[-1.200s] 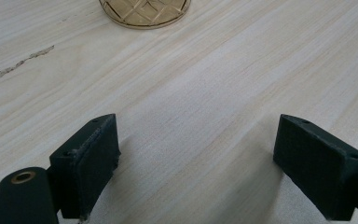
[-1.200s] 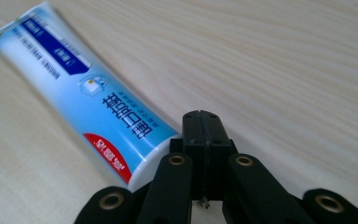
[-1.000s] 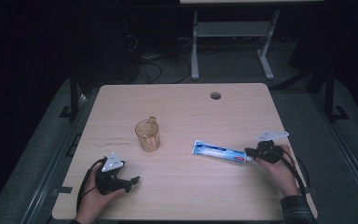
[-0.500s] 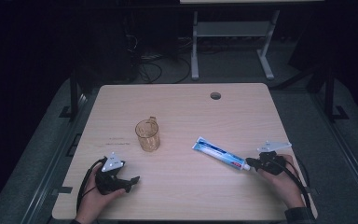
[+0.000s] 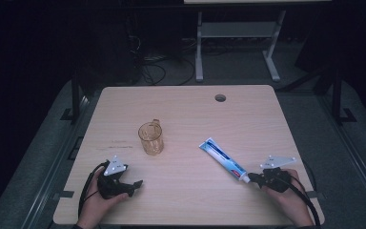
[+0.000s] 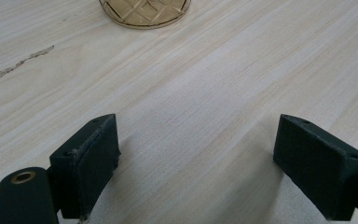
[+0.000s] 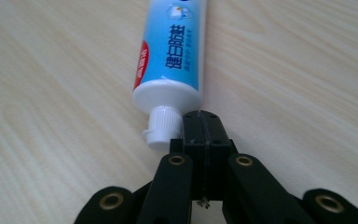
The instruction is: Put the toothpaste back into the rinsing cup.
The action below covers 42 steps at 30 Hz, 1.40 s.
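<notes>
1. Leftmost, the left claw (image 5: 136,183) rests on the table (image 5: 186,210) with jaws wide and nothing between them.
2. Ahead of it stands an amber cup (image 5: 151,138), upright; likely rigid and slick, so best taken across its wall or by the handle.
3. Further right lies the tube (image 5: 222,159), cap toward the right claw (image 5: 253,177). Probably light and soft, it would dent; the stiff shoulder by the cap is safest.
4. Right claw jaws are pressed together, empty, touching the cap's side.
</notes>
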Motion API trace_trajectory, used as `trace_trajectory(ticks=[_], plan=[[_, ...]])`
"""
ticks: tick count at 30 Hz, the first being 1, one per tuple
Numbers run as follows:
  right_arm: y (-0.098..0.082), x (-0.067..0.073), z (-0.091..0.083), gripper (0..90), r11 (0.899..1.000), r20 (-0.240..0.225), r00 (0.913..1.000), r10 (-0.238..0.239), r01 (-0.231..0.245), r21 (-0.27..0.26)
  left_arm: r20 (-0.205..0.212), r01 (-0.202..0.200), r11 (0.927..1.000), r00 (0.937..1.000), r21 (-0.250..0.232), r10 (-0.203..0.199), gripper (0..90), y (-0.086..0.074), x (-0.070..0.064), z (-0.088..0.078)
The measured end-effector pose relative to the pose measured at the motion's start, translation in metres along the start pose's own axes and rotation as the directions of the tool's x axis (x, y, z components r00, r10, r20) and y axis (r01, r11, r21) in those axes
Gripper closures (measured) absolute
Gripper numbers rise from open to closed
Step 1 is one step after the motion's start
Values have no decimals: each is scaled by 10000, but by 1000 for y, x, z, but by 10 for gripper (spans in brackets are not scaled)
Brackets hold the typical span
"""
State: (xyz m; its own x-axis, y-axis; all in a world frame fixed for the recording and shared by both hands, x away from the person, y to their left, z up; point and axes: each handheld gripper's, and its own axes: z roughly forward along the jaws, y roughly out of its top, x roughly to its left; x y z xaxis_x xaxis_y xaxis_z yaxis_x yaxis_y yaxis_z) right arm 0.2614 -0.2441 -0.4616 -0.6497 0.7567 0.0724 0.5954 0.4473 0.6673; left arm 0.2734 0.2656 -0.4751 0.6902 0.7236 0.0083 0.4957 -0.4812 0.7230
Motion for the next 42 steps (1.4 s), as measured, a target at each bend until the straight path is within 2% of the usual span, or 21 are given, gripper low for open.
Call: trace_trajectory(ticks=[4, 8, 11, 12, 13, 15, 18, 20, 28, 42], plan=[[-2, 8, -1, 900, 9999, -127, 9999, -84, 85, 86, 3, -4, 10000, 10000, 8, 4, 133, 0, 0, 0], [-2, 6, -2, 884, 10000, -47, 10000, 58, -58, -35, 3, -2, 10000, 10000, 1, 2, 134, 0, 0, 0], [-1, 3, -6, 793, 9990, 92, 9994, 322, -319, -311, 3, -2, 10000, 10000, 3, 2, 133, 0, 0, 0], [-1, 3, -6, 793, 9990, 92, 9994, 322, -319, -311, 3, -1, 10000, 10000, 1, 1, 133, 0, 0, 0], [-1, 1, -7, 693, 9981, 224, 9988, 438, -428, -434, 4, -3, 10000, 10000, 3, 3, 133, 0, 0, 0], [0, 1, -8, 665, 9978, 213, 9986, 484, -474, -464, 4, -1, 10000, 10000, 3, 1, 134, 0, 0, 0], [3, -1, -9, 522, 9955, 219, 9973, 701, -685, -651, 3, -5, 10000, 10000, 3, 5, 133, 0, 0, 0], [6, -3, -10, 460, 9930, 119, 9962, 857, -844, -831, 2, -3, 10000, 10000, 11, 3, 134, 0, 0, 0], [19, -3, -9, 392, 9914, -48, 9969, 788, -789, -1045, -2, 27, 10000, 10000, 7, -27, 133, 0, 0, 0], [48, 0, -1, 359, 9939, -173, 9987, 472, -487, -993, -2, 40, 10000, 10000, -25, -40, 132, 0, 0, 0]])
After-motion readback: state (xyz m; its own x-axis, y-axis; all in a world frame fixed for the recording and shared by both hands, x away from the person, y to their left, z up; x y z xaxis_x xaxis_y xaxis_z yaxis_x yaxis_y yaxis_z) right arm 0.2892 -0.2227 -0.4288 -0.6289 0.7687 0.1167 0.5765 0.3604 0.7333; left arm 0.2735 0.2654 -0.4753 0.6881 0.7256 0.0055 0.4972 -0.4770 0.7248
